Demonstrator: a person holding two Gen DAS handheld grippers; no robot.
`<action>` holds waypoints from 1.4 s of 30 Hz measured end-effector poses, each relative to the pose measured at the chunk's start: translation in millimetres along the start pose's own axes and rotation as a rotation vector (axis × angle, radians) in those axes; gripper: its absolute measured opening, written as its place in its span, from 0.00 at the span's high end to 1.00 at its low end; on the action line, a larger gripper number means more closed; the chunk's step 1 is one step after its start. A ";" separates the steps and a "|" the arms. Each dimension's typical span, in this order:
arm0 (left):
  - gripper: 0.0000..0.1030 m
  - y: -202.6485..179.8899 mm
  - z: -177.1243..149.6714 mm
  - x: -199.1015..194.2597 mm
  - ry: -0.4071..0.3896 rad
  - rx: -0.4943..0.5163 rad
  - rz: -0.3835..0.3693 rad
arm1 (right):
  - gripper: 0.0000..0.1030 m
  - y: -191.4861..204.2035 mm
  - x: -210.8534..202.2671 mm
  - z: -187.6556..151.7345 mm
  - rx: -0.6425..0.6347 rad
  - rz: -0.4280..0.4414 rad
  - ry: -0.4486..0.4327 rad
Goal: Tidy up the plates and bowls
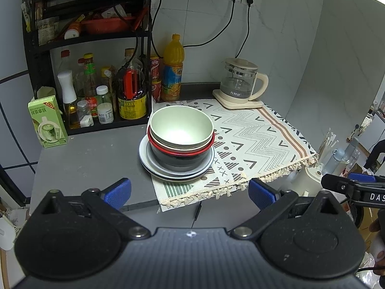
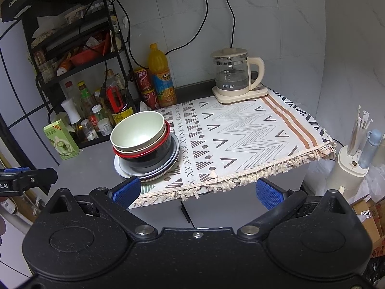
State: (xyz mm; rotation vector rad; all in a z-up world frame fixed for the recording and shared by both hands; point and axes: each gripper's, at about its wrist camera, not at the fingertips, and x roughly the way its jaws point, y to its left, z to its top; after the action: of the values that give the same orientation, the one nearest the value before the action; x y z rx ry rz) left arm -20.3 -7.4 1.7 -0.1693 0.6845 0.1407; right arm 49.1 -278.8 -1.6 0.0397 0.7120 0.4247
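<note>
A pale green bowl [image 1: 181, 126] [image 2: 138, 131] tops a nest of bowls: a cream one, a red-rimmed one [image 1: 180, 153] [image 2: 144, 155] and a dark one. They rest on stacked grey-blue plates [image 1: 176, 172] [image 2: 154, 172] at the left edge of the patterned cloth [image 1: 252, 139] [image 2: 240, 132]. My left gripper [image 1: 190, 193] hangs open in front of the stack, off the counter's front edge, with nothing between its blue pads. My right gripper [image 2: 204, 191] is open too, further right, before the cloth's fringe. Each gripper shows at the other view's edge.
A black rack [image 1: 96, 48] [image 2: 79, 55] of bottles and jars stands at the back left, a green carton [image 1: 47, 124] [image 2: 61, 139] beside it. An orange juice bottle [image 1: 173, 67] [image 2: 161, 72] and a glass kettle [image 1: 240, 82] [image 2: 233, 72] stand at the back. A utensil holder [image 2: 351, 163] stands right of the counter.
</note>
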 end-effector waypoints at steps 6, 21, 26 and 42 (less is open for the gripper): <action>0.01 -0.8 0.3 1.4 -0.008 -0.001 0.001 | 0.00 -1.5 -0.5 0.2 0.005 -0.002 -0.005; 0.01 -3.9 -0.7 1.6 -0.009 -0.014 -0.005 | 0.00 -5.4 -2.2 0.6 0.002 0.002 0.000; 0.01 -4.6 -1.8 1.7 -0.008 -0.020 -0.004 | 0.00 -6.7 -3.7 -0.9 0.008 0.002 -0.003; 0.01 1.8 -1.1 5.0 0.016 -0.011 -0.015 | 0.00 -2.2 -2.2 -4.4 0.023 -0.002 0.013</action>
State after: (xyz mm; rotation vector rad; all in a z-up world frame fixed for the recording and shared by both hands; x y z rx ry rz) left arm -17.4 -5.5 -2.6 -0.1859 0.6985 0.1291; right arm 45.6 -282.2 -3.9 0.0582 0.7294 0.4151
